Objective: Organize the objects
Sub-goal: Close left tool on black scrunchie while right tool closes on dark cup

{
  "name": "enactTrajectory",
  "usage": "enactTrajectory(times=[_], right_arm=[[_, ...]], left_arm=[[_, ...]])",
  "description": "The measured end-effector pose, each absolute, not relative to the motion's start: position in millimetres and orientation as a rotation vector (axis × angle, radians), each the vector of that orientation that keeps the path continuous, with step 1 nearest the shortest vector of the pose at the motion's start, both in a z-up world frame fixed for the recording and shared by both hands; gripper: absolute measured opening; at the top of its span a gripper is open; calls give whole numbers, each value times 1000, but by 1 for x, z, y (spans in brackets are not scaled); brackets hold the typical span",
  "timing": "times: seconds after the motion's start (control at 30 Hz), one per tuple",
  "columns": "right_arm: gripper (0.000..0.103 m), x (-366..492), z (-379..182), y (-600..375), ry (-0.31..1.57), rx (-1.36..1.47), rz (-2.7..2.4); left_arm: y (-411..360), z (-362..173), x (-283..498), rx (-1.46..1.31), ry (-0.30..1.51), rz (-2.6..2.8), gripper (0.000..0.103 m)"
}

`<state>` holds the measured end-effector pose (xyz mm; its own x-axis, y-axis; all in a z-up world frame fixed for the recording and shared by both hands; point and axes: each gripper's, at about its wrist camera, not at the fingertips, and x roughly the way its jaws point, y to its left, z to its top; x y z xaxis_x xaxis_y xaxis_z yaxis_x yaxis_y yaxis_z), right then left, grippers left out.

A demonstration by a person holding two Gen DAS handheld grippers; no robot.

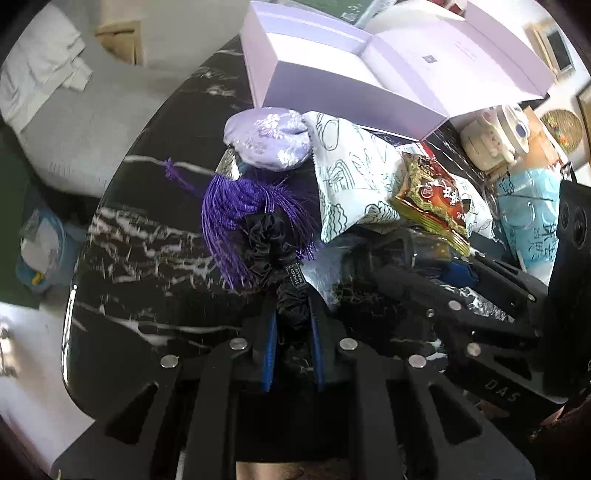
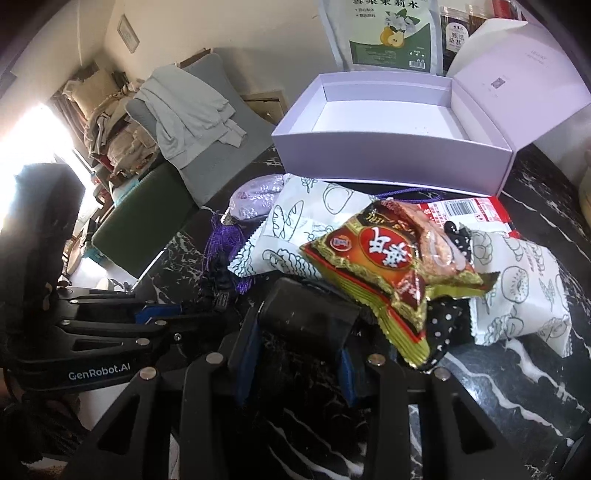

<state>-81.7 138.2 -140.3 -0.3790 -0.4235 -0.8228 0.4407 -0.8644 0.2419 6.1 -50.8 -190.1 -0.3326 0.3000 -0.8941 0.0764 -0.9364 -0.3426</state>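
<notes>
The black scrunchie (image 1: 275,236) lay on the dark marble table (image 1: 147,229), near its left edge as the left wrist view showed it, and the left hand-held gripper (image 1: 291,314) was clamped on its near end, blue pads squeezed right in on the ruffled fabric. A small label hung off the scrunchie just above the fingers. Its far end lay on top of a purple tassel (image 1: 236,210), which ran up to a lilac embroidered pouch (image 1: 269,138).

Just beside that, the right hand-held gripper (image 2: 299,332) had a black boxy thing (image 2: 306,314) between its jaws, and the pads looked tight against its sides. Couldn't tell what that thing actually was, too dark.

Around them was a heap of snacks: a white packet with line drawings of bread (image 2: 295,229) touching the pouch, a red and gold snack bag (image 2: 388,266) lying partly on it, a black polka-dot cloth (image 2: 439,328) poking out underneath, and a second white packet (image 2: 524,291) further right. Behind the pile, toward the far edge of the table, sat an open lilac box (image 2: 388,147) with its lid (image 2: 517,85) flipped back. A pear-print pouch (image 2: 384,33) stood behind the box.
</notes>
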Motion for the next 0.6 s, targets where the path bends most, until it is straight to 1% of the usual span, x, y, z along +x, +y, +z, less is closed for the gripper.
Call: enactTrajectory(times=[0.23, 0.37, 0.6], right_arm=[[37, -66, -124, 154, 17, 1326, -2229], [37, -61, -114, 167, -21, 1348, -2219], [37, -56, -77, 185, -29, 1315, -2237]], left_arm=[[-39, -179, 17, -1749, -477, 2411, 15], [-26, -162, 21, -1722, -455, 2430, 15], [-6, -124, 23, -1661, -421, 2451, 15]])
